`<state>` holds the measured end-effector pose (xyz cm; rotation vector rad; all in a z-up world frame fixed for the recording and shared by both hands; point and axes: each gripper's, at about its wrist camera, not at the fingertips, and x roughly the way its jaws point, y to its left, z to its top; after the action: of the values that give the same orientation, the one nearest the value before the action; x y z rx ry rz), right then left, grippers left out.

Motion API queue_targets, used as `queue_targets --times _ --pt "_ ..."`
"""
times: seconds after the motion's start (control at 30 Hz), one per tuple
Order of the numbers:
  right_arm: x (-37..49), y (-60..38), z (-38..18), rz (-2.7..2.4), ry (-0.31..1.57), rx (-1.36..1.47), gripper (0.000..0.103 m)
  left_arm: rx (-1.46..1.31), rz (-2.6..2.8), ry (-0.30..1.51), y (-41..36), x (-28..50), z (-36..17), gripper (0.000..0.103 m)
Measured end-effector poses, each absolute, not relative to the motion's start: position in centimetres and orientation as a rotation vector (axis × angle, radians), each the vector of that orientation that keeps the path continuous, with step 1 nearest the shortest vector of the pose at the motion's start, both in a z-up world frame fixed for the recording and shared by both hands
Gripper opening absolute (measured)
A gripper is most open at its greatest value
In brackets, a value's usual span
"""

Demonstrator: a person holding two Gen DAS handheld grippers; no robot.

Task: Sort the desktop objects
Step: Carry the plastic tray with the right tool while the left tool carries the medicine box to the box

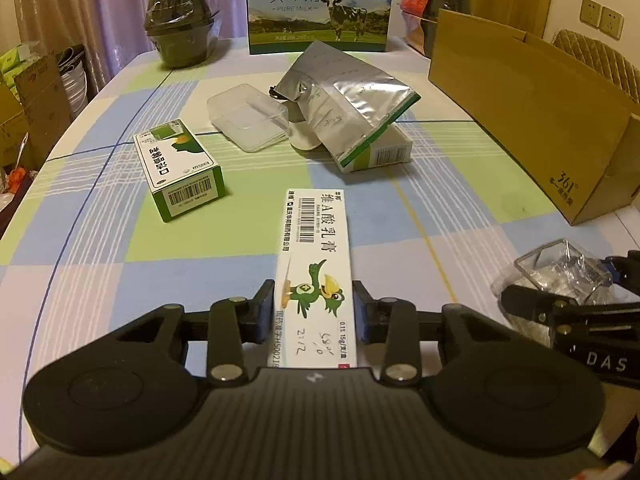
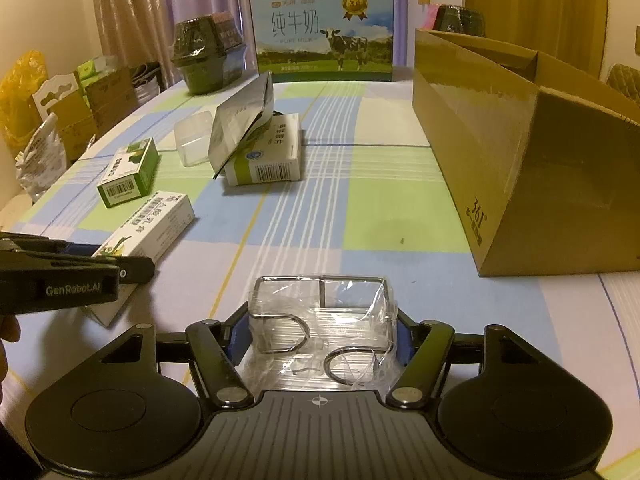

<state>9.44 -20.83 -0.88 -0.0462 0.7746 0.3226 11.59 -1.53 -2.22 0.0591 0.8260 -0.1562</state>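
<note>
Gripping two things near the counter's front edge: left claw (image 1: 313, 312) clamps the ointment box (image 1: 314, 264), right claw (image 2: 320, 334) the wrapped wire rack (image 2: 320, 320); next probably the cardboard box (image 2: 520, 152).

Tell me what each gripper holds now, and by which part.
The left gripper clamps the long white ointment box across its near end. The right gripper grips the plastic-wrapped wire rack by its two sides.

Foil pouch (image 1: 344, 100) on carton (image 1: 390, 148); clear case (image 1: 248, 116) left; cardboard box (image 1: 532, 128) right; milk box (image 1: 320, 4) behind.
</note>
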Motion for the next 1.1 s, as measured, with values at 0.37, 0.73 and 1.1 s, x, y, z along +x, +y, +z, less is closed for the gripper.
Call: queue_targets --times 0.37,0.73,1.1 --pt "8.6 -21.0 0.6 0.313 0.716 -0.047 0.064 0.065 -0.190 0.784 -1.9 9.5 -0.5 0.033" --pt "7.1 -21.7 2.3 0.311 0.668 -0.039 0.064 0.052 -0.213 0.744 -2.6 7.3 1.5 0.033" --pt "4.5 -24.2 5.5 0.263 0.622 0.013 0.064 0.010 -0.211 0.741 -4.2 4.0 4.1 0.033"
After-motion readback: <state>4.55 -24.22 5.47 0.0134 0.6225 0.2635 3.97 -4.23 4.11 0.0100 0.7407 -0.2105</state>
